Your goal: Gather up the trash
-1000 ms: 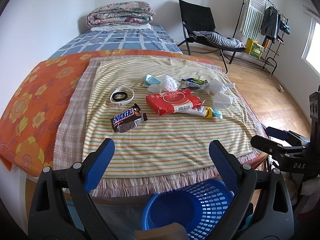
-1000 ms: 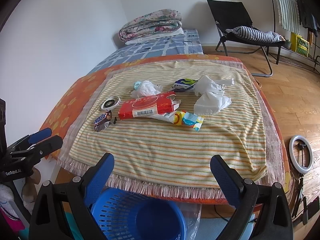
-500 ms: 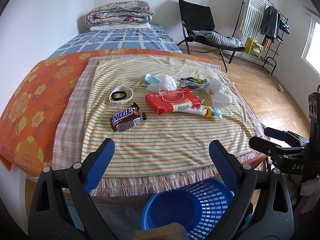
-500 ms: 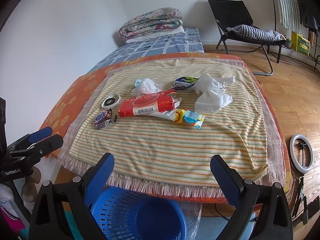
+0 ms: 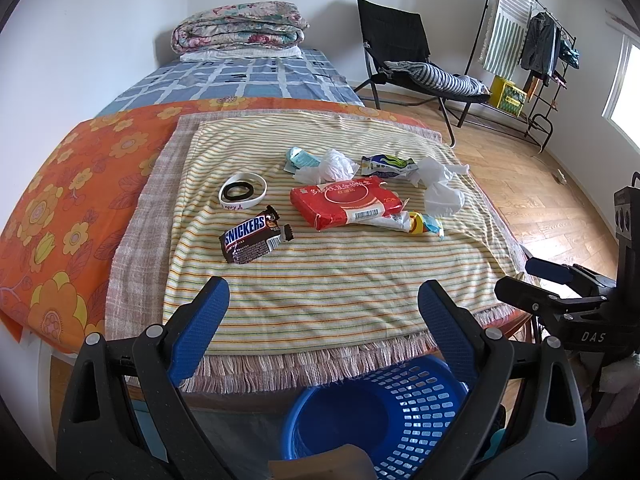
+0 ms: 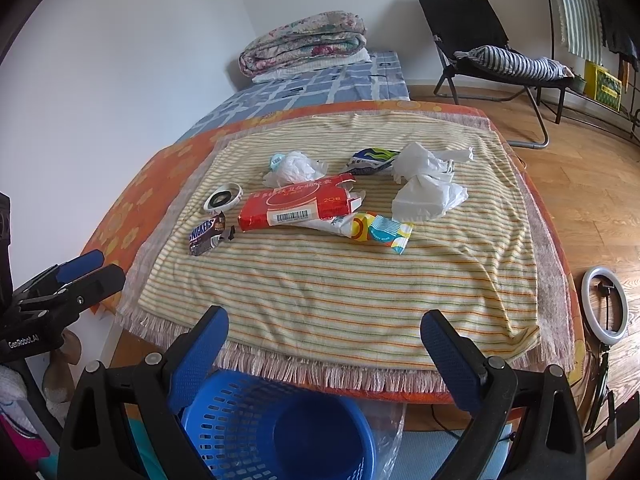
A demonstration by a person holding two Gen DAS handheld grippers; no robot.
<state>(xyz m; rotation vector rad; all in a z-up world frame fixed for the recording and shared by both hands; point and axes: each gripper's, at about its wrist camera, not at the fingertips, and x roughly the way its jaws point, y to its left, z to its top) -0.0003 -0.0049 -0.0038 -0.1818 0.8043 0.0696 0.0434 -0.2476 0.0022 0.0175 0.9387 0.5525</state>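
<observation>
Left wrist view: on the left lies an orange bedcover with yellow flowers (image 5: pixel 68 184), and over it a yellow striped cloth with a fringed edge (image 5: pixel 320 280) that carries all the trash. Leftmost on the cloth is a white ring with a black band inside it (image 5: pixel 243 193), and just in front of that a torn brown Snickers wrapper (image 5: pixel 250 239). Toward the middle sit a crumpled white plastic bag (image 5: pixel 332 166) with a small pale blue packet (image 5: pixel 298 157) at its left, and in front of them a flat red wipes pack with a barcode label (image 5: pixel 346 202). A white and yellow tube-like wrapper with a blue end (image 5: pixel 416 223) pokes out from under the pack's right side. Farther right lie a green and blue snack wrapper (image 5: pixel 386 165) and a crumpled white tissue heap (image 5: pixel 440 188). The left gripper (image 5: pixel 323 300) hovers over the near edge of the cloth with its blue-padded fingers spread wide and nothing between them. Below it, on the floor at the foot of the bed, stands a round blue plastic basket with slotted walls (image 5: pixel 420 396). At the far right the right gripper (image 6: pixel 325 332) enters sideways; in its own view it is likewise wide apart and empty, above the fringe and basket.
</observation>
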